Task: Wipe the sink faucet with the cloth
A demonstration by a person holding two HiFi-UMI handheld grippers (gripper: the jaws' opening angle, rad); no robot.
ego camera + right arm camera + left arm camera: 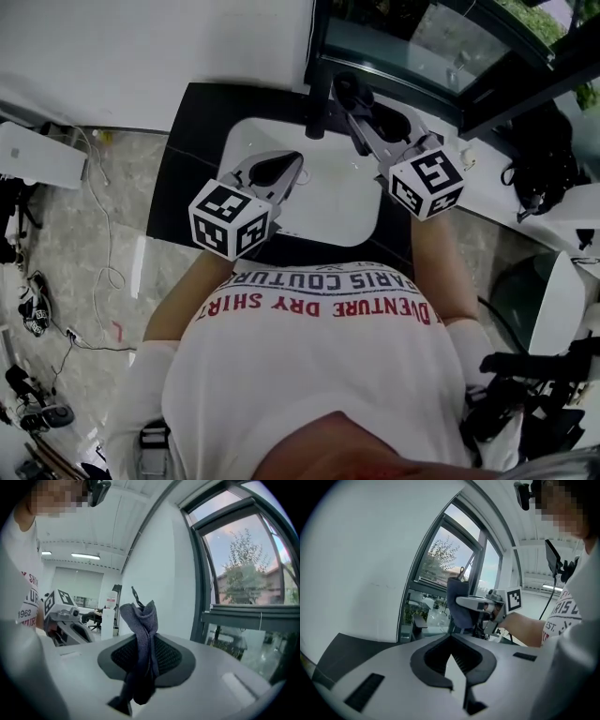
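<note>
The grey cloth (140, 620) is clamped in the right gripper (359, 114), just beside the black faucet (319, 98). Wiping is judged still undone. The left gripper (296, 163) is closed on nothing.

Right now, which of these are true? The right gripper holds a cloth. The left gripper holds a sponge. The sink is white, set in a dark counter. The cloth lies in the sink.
1. The right gripper holds a cloth. True.
2. The left gripper holds a sponge. False: its jaws are together with nothing between them.
3. The sink is white, set in a dark counter. True.
4. The cloth lies in the sink. False: it is pinched between the right gripper's jaws and held up in the air.
</note>
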